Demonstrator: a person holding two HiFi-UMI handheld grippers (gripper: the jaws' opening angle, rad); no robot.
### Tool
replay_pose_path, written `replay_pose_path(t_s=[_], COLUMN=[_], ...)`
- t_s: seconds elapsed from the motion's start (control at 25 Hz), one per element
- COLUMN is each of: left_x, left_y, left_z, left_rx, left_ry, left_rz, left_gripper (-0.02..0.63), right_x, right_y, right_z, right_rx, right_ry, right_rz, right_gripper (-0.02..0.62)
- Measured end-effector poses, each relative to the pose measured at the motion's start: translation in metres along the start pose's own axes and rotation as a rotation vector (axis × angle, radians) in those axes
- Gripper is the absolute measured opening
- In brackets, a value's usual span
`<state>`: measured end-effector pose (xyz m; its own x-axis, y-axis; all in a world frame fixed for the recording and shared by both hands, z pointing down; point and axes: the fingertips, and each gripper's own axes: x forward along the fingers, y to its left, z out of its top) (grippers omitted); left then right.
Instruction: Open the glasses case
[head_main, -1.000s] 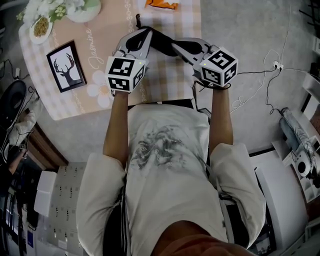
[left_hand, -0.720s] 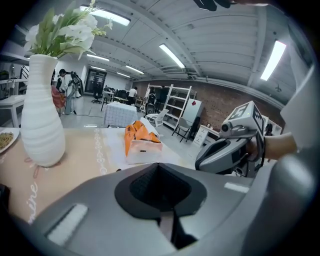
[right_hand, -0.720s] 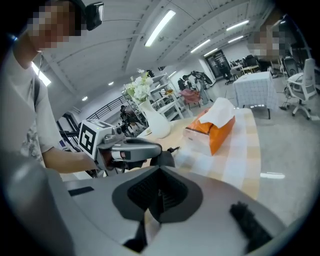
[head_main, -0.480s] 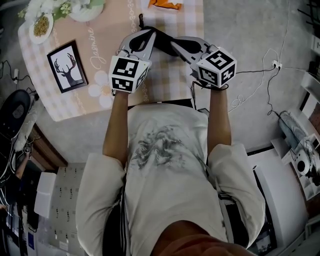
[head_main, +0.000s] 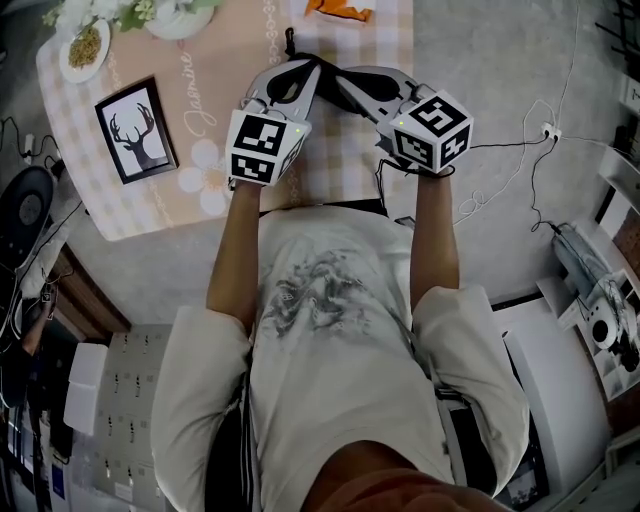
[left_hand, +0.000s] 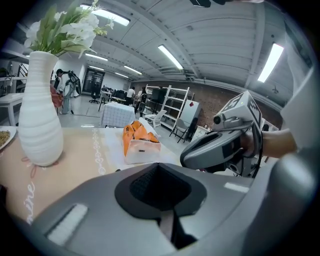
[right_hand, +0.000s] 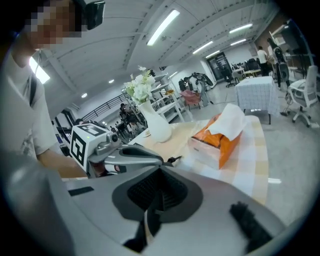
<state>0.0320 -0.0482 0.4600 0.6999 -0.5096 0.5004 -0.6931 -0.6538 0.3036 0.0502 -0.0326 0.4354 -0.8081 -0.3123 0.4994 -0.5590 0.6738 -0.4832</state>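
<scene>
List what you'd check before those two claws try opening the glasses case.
1. Left gripper state known: ok, jaws shut.
2. Right gripper state known: ok, jaws shut.
3. Grippers brought together: ok, in the head view their tips nearly meet above the table.
4. Case gripped: cannot tell. Only a dark shape shows where the tips meet, and neither gripper view shows a case clearly.
5. Tissue box out of the way: ok, it stands apart, beyond the grippers.
6. Vase out of the way: ok, it stands well off to the left gripper's side.
</scene>
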Motion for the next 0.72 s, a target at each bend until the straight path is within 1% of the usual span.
replay_pose_path(t_s=[0.12,0.28,0.52,0.56,0.6,0.64,0.72], left_x=[-0.001,-0.002,-0.002,-0.002,-0.002,-0.002,-0.002], left_y=[0.000,0.000,0.000,0.000,0.000,0.000,0.001], left_z=[0.000,-0.001,-0.001,-0.001,-0.001,-0.001,-0.001], left_rx=[-0.005,-0.002,-0.004,-0.002,0.000,0.001,0.003], left_ry=[-0.002,-0.007,-0.006,-0.006,-0.006,-0.005,-0.005], left_rz=[-0.006,-0.008,-0.008,-0.007,-0.007,-0.005,-0.002], left_gripper=[0.003,0.003,0.003,0.003,0.003,0.003,0.003], right_x=[-0.007,-0.027,-0.047,-0.048,-0.047,-0.045,-0.042], right_y=[-0.006,-0.018,-0.018,-0.017,-0.017,-0.017,-0.019], right_z=[0.001,-0.013,-0.034,-0.037,-0.039,-0.042,-0.045], right_rx=[-0.028,-0.039,-0.049,-0.046,-0.040,-0.032,-0.004], right_ry=[-0.004,0.001,0.029,0.033,0.038,0.046,0.051], right_rz=[-0.045,-0.087,-0.086,-0.085,-0.085,-0.087,-0.105], right_gripper=[0.015,0.016,0.018,0.026,0.059,0.105,0.110])
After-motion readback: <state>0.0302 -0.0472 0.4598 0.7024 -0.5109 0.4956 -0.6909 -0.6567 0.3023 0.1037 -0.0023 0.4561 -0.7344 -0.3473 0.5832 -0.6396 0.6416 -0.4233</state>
